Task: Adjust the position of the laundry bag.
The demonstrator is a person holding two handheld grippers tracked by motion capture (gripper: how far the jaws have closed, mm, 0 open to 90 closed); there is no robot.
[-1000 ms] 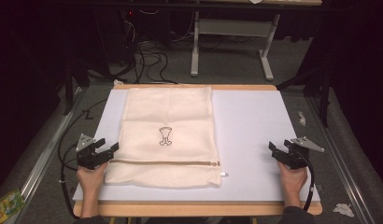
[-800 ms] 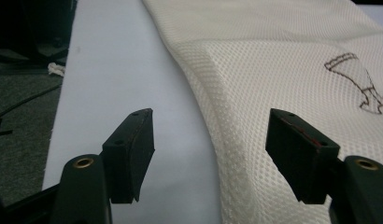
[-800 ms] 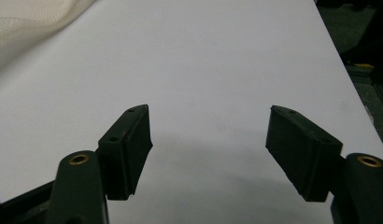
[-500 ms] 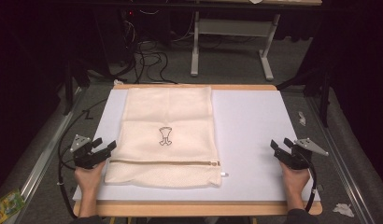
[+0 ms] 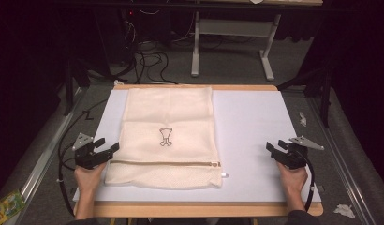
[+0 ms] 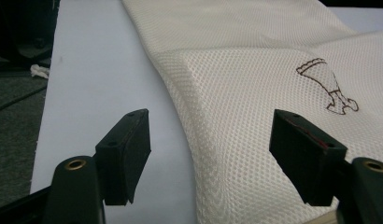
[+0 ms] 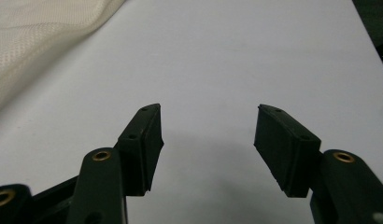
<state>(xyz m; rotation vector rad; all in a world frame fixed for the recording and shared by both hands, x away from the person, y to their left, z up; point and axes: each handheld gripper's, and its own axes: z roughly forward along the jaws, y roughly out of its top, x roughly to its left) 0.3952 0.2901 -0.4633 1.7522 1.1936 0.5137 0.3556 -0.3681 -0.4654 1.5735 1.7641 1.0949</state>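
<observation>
While a mesh bag (image 5: pixel 167 136) lies flat, both grippers' jaws gape

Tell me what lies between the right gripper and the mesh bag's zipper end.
Bare white table surface. In the high view, nothing sits between the right gripper and the mesh bag, apart from the small zipper pull beside the bag.

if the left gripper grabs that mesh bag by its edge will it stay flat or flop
The mesh bag will probably flop: it is thin open-weave fabric lying limp, with a soft ridge near the left gripper. It likely weighs little and looks empty. Pushed, it would probably bunch up rather than slide whole across the white table cover.
</observation>
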